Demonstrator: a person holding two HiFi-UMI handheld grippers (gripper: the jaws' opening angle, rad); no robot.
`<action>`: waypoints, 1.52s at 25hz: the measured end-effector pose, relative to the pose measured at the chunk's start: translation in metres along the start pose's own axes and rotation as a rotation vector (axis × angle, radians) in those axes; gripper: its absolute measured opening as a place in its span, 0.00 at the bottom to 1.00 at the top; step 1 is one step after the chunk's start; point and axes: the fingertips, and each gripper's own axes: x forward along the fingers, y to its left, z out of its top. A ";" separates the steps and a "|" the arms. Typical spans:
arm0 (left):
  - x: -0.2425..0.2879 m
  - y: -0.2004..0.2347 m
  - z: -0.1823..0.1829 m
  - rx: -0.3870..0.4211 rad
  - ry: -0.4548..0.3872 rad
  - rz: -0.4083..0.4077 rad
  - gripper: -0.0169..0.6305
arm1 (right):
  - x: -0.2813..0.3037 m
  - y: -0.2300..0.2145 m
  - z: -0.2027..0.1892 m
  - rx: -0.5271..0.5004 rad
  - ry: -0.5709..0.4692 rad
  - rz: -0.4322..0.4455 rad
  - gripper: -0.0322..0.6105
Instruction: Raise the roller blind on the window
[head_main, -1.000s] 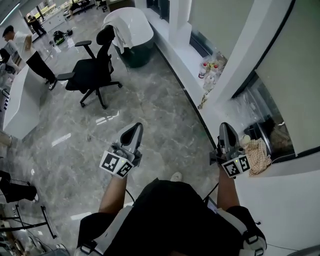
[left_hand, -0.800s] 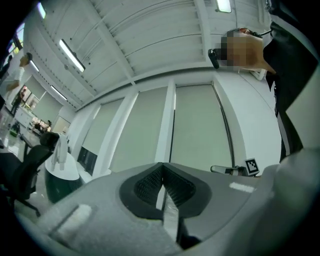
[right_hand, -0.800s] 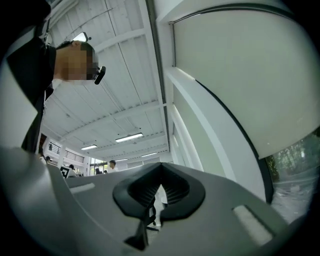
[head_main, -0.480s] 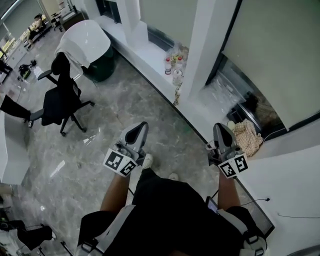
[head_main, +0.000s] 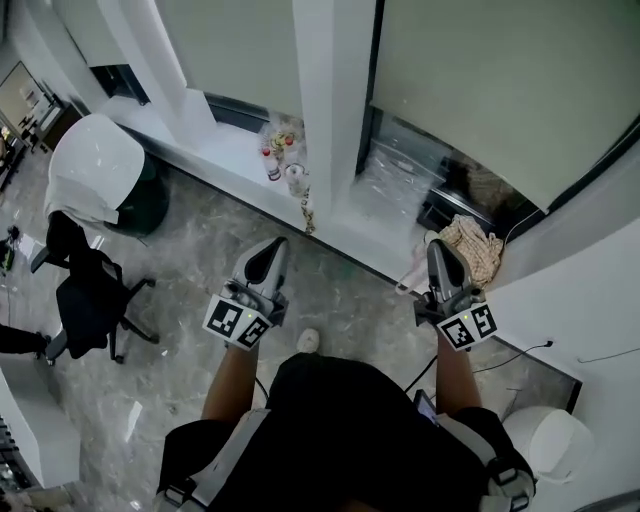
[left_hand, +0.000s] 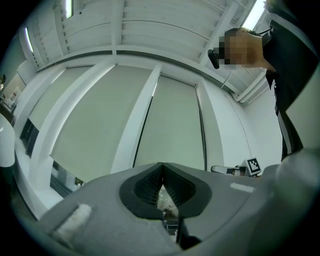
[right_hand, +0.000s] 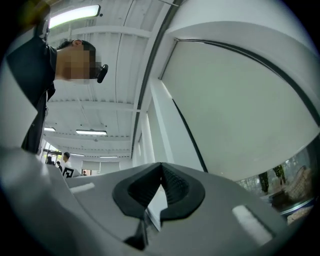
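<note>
Pale grey-green roller blinds cover the window. The right blind (head_main: 500, 90) hangs down to a slanted bottom edge above the sill. The left blind (head_main: 230, 50) lies beyond a white pillar (head_main: 335, 110). My left gripper (head_main: 268, 252) is held at waist height in front of the pillar, shut and empty. My right gripper (head_main: 443, 254) is held level with it below the right blind, also shut and empty. Neither touches a blind. In the left gripper view my left gripper (left_hand: 161, 174) points up at the blind (left_hand: 172, 125). The right gripper view shows my right gripper (right_hand: 161, 174) below the blind (right_hand: 240, 110).
The white sill (head_main: 225, 160) holds small bottles (head_main: 282, 150) and a beige cloth (head_main: 470, 245). A black office chair (head_main: 85, 295) and a white draped shape (head_main: 95, 165) stand to the left. A white bin (head_main: 545, 440) and a cable (head_main: 520, 350) lie at the lower right.
The view has swung from the open floor toward the window, which now fills the top of the head view. Both grippers stay shut and side by side.
</note>
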 end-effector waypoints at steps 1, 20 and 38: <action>0.008 0.003 -0.001 -0.005 0.003 -0.024 0.03 | 0.001 -0.003 0.001 -0.005 -0.008 -0.022 0.05; 0.133 -0.013 -0.052 -0.159 0.100 -0.478 0.03 | -0.071 -0.025 0.031 -0.143 -0.114 -0.483 0.05; 0.256 -0.186 -0.104 -0.210 0.131 -0.755 0.03 | -0.206 -0.115 0.108 -0.256 -0.210 -0.689 0.05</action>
